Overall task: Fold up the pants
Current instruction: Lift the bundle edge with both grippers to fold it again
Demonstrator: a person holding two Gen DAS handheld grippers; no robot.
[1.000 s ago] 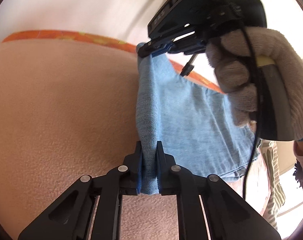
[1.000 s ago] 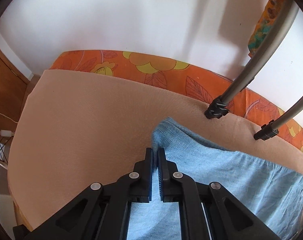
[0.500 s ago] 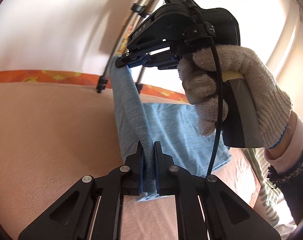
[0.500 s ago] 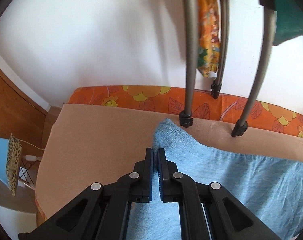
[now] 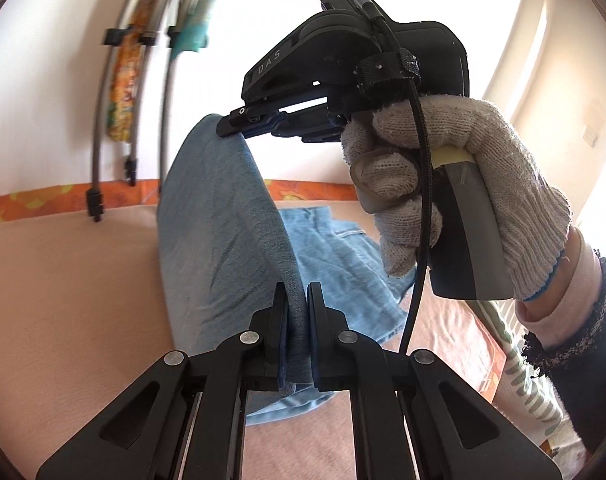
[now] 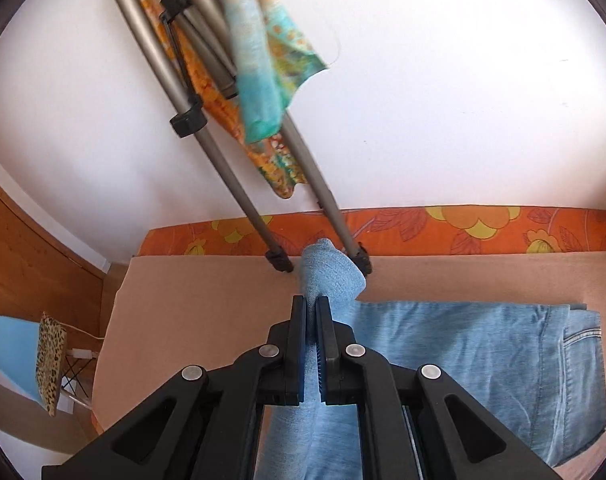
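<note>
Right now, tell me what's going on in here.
A person is folding light blue jeans on a peach blanket, a handheld gripper in each hand. The left gripper and the right gripper are each shut on the raised end of the jeans, holding it up off the blanket, while the pocket end lies flat. A gloved hand holds the right gripper's handle.
</note>
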